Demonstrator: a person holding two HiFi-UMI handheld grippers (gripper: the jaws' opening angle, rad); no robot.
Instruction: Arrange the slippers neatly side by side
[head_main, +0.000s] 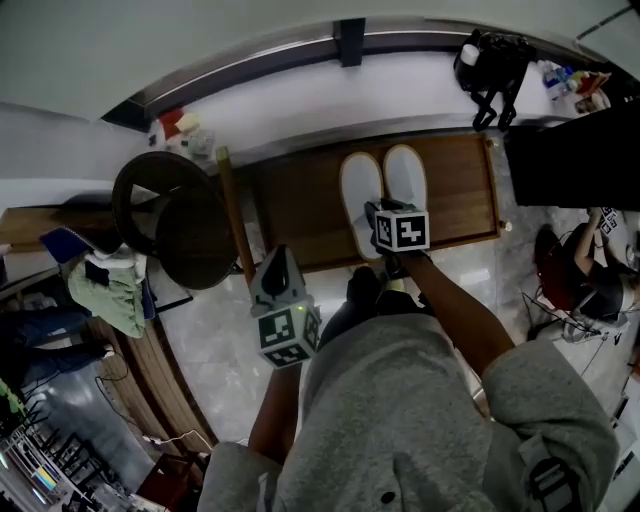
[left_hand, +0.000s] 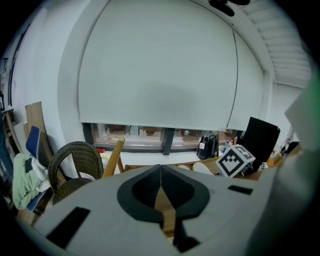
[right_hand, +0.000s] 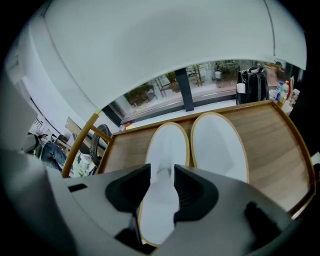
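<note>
Two white slippers lie side by side on a wooden platform (right_hand: 280, 150), their toes pointing at its far edge, under the window. They sit about midway along the platform, slightly toward its right end. Each is flat and closed-toed, made of plain white cloth with a thin tan rim running round the sole. The first slipper (right_hand: 167, 145) is on the side of the platform's left end and the second slipper (right_hand: 219, 145) is just beside it. Their inner rims run parallel and come so close that I cannot tell whether they touch. In the head view the toes of both line up about evenly.

The right gripper (right_hand: 162, 175) hangs over the heel end of the first slipper, near the platform's front edge. Its jaws stand wide apart, with the white heel showing between them and not squeezed. The left gripper (left_hand: 160, 169) is held up off the platform beyond its left end, pointing at the window blind. Its jaws are closed together and grip nothing.
</note>
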